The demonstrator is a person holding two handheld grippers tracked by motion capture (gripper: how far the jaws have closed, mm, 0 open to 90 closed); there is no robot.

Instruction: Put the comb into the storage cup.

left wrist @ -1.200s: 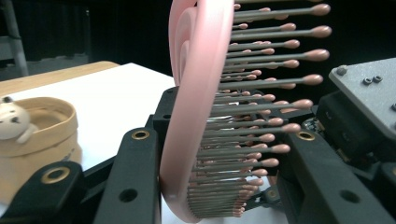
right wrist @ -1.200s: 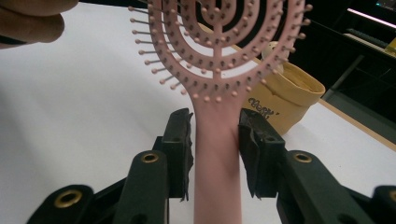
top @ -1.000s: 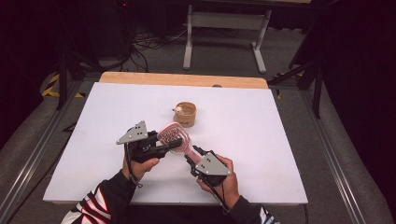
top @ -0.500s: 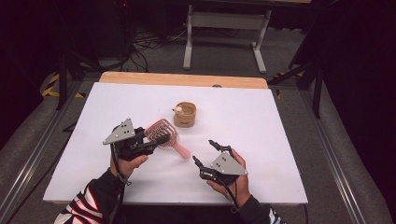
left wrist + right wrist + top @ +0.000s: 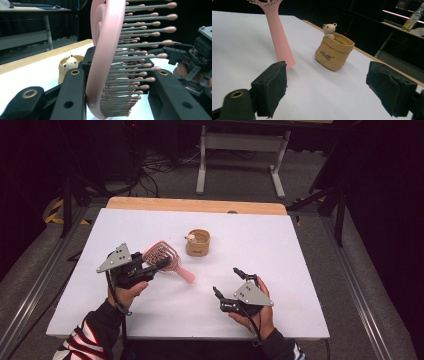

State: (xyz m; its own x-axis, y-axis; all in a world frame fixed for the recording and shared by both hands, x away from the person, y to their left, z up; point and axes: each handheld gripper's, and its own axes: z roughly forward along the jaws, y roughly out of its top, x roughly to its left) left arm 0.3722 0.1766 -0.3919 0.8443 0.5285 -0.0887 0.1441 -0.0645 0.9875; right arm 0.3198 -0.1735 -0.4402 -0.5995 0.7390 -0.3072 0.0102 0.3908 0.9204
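Gripping pink bristled hairbrush [image 5: 164, 258], left gripper [image 5: 159, 264].

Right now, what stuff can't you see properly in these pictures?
- Inside of the tan pot: the right gripper view looks from the side, so its wall hides what's in it.
- Pink hairbrush: the left gripper view's top edge cuts it off.
- Writing on the pot: too small in the high view.
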